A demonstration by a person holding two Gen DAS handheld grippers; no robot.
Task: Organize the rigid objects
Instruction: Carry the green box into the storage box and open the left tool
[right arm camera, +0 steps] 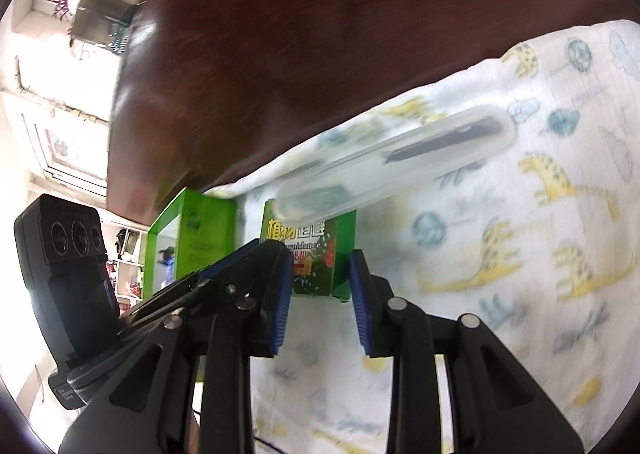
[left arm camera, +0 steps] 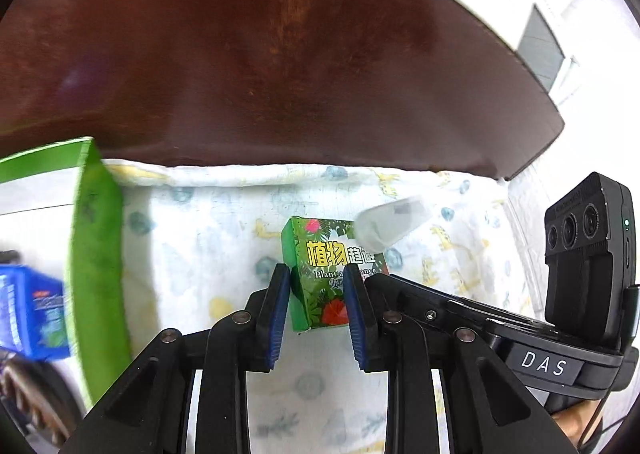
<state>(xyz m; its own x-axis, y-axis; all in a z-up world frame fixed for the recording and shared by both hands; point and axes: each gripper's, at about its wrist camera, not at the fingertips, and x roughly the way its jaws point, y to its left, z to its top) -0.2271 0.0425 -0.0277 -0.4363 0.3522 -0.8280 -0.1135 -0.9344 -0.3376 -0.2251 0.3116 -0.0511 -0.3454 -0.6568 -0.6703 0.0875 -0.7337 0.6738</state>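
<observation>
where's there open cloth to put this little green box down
Bare patterned cloth lies between the tall green box on the left and the small green box. In the right wrist view, more open cloth spreads right of the small box, below the clear case. It is crowded at the small box, where the case overlaps it and both grippers meet.

We see a glossy printed cardboard box [left arm camera: 320, 274] on soft, matt cotton cloth [left arm camera: 208, 238]. At twelve o'clock, dark polished wood [left arm camera: 260, 53]; a frosted plastic case [right arm camera: 400, 161] looks smooth.
</observation>
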